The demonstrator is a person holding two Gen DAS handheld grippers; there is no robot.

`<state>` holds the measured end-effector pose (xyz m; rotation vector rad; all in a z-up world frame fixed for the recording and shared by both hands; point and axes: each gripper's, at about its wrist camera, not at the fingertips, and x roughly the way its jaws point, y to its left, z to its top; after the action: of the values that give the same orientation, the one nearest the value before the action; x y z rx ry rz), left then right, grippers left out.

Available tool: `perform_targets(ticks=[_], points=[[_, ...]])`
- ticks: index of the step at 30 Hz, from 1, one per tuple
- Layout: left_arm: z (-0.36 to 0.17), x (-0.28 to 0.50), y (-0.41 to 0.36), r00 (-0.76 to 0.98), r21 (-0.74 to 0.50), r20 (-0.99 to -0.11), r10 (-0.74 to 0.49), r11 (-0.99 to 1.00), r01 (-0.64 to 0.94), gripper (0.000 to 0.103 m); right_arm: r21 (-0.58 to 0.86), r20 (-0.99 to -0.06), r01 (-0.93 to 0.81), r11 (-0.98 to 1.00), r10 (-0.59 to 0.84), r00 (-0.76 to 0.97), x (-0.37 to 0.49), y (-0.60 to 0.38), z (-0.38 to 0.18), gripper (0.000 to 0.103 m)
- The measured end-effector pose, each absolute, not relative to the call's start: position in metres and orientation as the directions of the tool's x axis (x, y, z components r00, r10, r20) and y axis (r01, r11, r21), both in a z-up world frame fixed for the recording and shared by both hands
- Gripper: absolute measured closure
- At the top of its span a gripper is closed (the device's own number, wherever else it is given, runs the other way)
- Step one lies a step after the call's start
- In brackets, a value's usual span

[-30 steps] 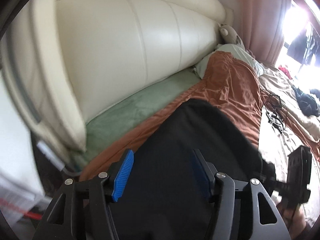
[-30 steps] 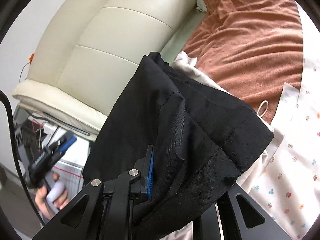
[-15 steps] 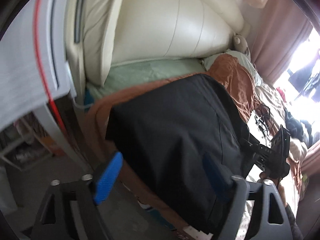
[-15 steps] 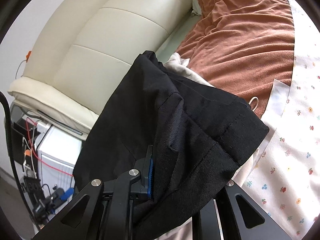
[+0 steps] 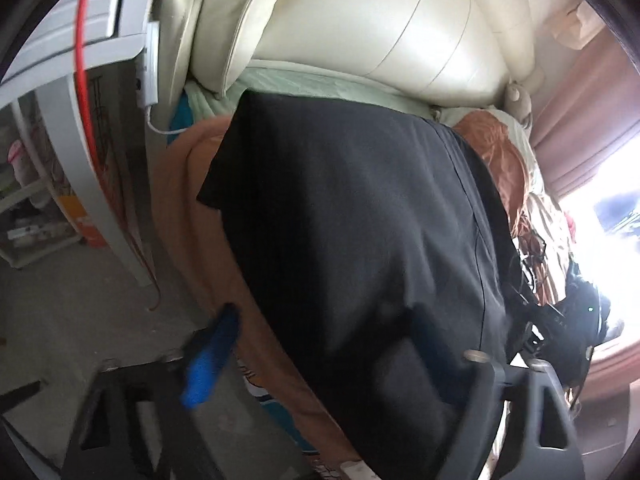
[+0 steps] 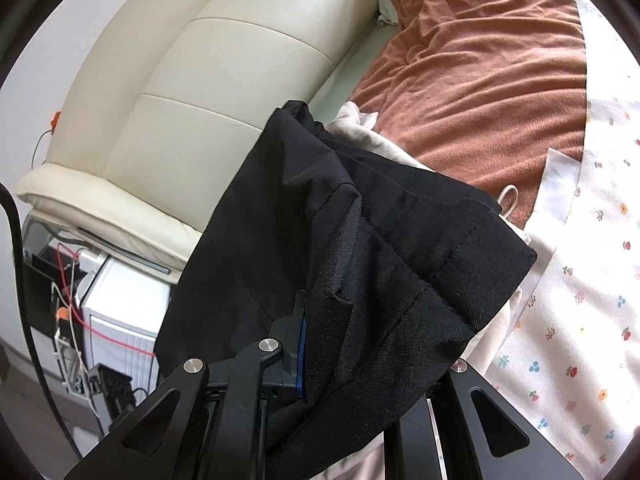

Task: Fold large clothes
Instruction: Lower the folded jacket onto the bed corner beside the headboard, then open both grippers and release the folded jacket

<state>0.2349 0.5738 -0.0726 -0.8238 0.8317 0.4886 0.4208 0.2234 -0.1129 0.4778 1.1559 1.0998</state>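
A large black garment (image 5: 360,220) hangs in front of the left wrist camera, over the rust-brown bedspread (image 5: 188,208). My left gripper (image 5: 320,360) is open; its blue left fingertip (image 5: 212,356) is clear of the cloth, and the right finger is hidden behind the black fabric. My right gripper (image 6: 340,364) is shut on the black garment (image 6: 360,240) near its waistband, which drapes over the fingers. A white lining or cloth (image 6: 372,136) shows under the garment.
A cream padded headboard (image 6: 208,92) runs along the bed. A floral sheet (image 6: 580,280) lies to the right. A white appliance (image 6: 120,320) with red and white cables stands beside the bed. Curtains (image 5: 580,112) and a bright window are at the far right.
My left gripper has swung down and left off the bed edge, now showing the floor and the side unit. The right gripper keeps its hold and has barely moved.
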Motion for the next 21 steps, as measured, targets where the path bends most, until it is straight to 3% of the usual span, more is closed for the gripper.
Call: perform_targets(ticks=[4, 11, 21], points=[[-0.063, 0.248, 0.576, 0.584, -0.422, -0.808, 0.079, 0.614, -0.667, 0.039, 0.781, -0.480, -0.458, 0.424, 0.877, -0.006, 0.423, 0.227, -0.105, 0.090], [-0.055, 0.274, 0.580, 0.561, -0.372, -0.821, 0.106, 0.647, -0.666, 0.039, 0.807, -0.438, -0.441, 0.394, 0.899, 0.003, 0.429, 0.228, -0.098, 0.090], [-0.065, 0.262, 0.582, 0.545, -0.315, -0.826, 0.142, 0.687, -0.655, 0.038, 0.814, -0.466, -0.393, 0.428, 0.885, -0.002, 0.427, 0.214, -0.139, 0.090]])
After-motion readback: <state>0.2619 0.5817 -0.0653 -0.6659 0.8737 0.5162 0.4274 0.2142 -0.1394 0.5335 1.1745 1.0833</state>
